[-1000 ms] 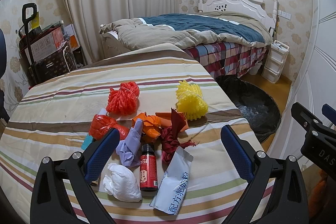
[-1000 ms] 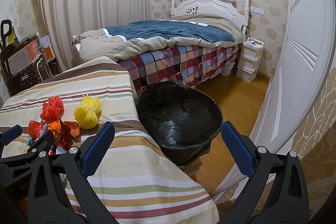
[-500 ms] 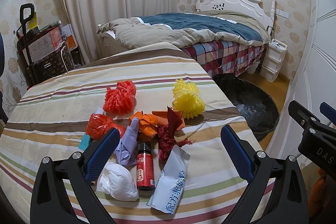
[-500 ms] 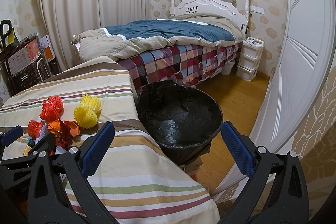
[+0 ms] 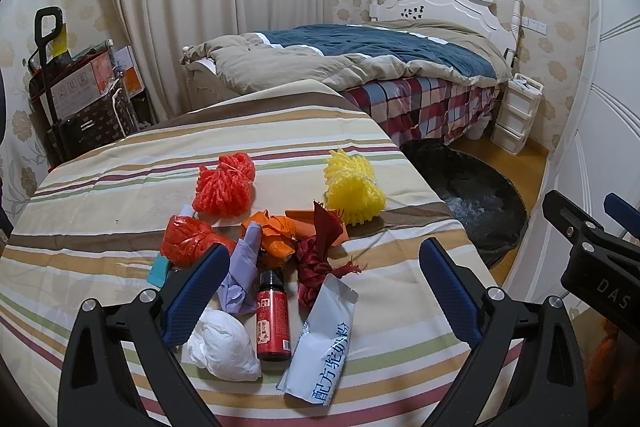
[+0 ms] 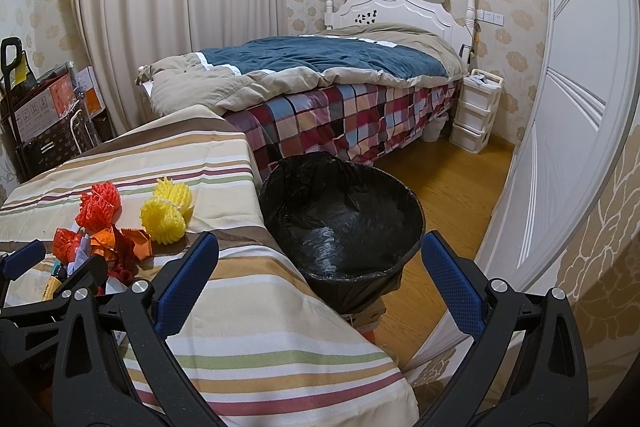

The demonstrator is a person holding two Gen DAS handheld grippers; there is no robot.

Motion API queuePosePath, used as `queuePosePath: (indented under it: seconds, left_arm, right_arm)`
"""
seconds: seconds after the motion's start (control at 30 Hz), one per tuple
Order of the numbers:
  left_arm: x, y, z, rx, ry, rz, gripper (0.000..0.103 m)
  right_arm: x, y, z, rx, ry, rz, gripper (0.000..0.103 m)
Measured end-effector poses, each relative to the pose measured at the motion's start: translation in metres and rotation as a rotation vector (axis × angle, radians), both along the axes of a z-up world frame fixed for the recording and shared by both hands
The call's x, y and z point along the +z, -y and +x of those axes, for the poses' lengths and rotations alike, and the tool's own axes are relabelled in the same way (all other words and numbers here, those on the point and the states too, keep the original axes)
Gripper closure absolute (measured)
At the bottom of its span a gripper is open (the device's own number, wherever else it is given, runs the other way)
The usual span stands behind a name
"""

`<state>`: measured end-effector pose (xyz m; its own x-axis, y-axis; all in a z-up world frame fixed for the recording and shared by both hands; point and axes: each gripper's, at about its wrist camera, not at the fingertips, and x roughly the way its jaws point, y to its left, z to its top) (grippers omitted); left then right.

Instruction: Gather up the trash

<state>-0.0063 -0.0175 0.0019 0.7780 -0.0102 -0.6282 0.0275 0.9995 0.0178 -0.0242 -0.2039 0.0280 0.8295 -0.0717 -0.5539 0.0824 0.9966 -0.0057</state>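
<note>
Trash lies in a pile on the striped table (image 5: 120, 187): a red foam net (image 5: 225, 185), a yellow foam net (image 5: 352, 187), a red bag (image 5: 186, 241), orange and dark red wrappers (image 5: 320, 251), a lilac wad (image 5: 240, 275), a small red bottle (image 5: 273, 319), a white wad (image 5: 224, 345) and a grey sachet (image 5: 324, 343). My left gripper (image 5: 320, 291) is open and empty, hovering just above the bottle and sachet. My right gripper (image 6: 320, 287) is open and empty, over the table's right edge beside the black-lined bin (image 6: 340, 223).
A bed (image 6: 320, 83) with a plaid skirt stands behind the bin. White drawers (image 6: 474, 107) stand by the headboard. Boxes and a trolley (image 5: 76, 95) stand at the far left. A white wardrobe door (image 6: 560, 147) runs along the right. The wood floor (image 6: 452, 195) shows beyond the bin.
The left gripper has drifted slightly, so the trash pile sits a little lower and to the left between its fingers. The right gripper has barely moved. Both stay open.
</note>
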Motion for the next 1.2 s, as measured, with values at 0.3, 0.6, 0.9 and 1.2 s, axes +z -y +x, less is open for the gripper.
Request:
queuePosePath:
  seconds: [0.3, 0.6, 0.9, 1.2]
  left_arm:
    - [-0.001, 0.001, 0.0, -0.002, 0.0, -0.001, 0.012]
    - [-0.001, -0.016, -0.006, 0.019, -0.009, -0.008, 0.018]
    - [-0.004, -0.077, -0.015, 0.094, -0.037, 0.004, 0.026]
    - [-0.022, -0.121, -0.029, 0.161, -0.09, 0.013, 0.027]
  right_arm:
    - [-0.005, -0.001, -0.003, 0.007, -0.009, 0.003, 0.004]
    - [-0.005, -0.019, 0.0, 0.046, -0.037, 0.012, 0.01]
    - [-0.009, -0.047, -0.001, 0.118, -0.078, 0.008, 0.024]
    - [-0.016, -0.086, -0.01, 0.214, -0.115, -0.006, 0.025]
